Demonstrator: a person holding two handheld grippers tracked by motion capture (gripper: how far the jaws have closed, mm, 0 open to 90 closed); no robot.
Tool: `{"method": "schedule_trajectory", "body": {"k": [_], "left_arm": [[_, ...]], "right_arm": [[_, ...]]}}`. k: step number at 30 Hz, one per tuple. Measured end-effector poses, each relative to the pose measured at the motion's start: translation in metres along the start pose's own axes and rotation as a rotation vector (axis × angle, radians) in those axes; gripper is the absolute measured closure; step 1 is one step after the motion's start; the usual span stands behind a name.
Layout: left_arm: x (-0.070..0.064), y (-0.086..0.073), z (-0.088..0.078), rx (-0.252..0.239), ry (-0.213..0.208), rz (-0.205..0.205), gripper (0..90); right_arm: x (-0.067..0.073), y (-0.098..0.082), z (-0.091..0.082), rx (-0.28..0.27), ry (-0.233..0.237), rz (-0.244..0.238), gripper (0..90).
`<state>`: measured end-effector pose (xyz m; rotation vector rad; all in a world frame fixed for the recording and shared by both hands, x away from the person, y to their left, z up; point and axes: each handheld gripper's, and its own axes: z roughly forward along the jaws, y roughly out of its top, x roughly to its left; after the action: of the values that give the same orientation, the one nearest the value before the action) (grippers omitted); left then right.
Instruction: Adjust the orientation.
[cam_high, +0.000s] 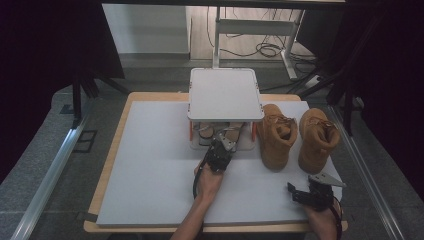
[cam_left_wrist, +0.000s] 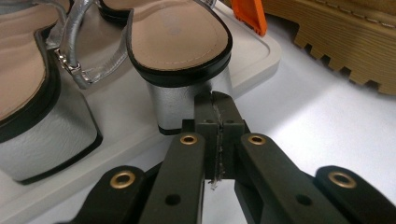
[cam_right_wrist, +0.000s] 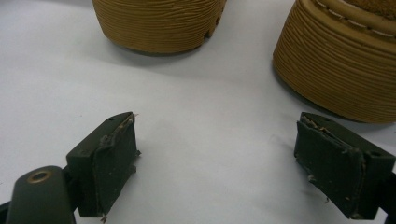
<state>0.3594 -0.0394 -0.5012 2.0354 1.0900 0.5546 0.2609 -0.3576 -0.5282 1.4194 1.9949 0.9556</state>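
My left jaws are pressed together, empty, tips at the silver block heel of a sandal on the rack's lower tray; right jaws gape on the counter near two tan boots. Nothing lifted yet.

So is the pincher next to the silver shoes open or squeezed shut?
Shut. In the left gripper view, the left gripper has its two black jaws pressed flat together with nothing between them, just in front of the silver sandal's heel.
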Motion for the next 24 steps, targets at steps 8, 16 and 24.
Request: {"method": "schedule_trajectory", "body": {"k": [8,16,24], "left_arm": [[0.001,0.005,0.006,0.001,-0.003,-0.008,90.0],[0.001,0.009,0.011,0.009,-0.001,-0.003,90.0],[0.0,0.013,0.015,0.004,-0.008,-0.009,90.0]], "right_arm": [[0.0,0.0,0.0,0.0,0.0,0.0,12.9],[0.0,0.0,0.0,0.0,0.0,0.0,12.9],[0.0,0.0,0.0,0.0,0.0,0.0,12.9]]}}
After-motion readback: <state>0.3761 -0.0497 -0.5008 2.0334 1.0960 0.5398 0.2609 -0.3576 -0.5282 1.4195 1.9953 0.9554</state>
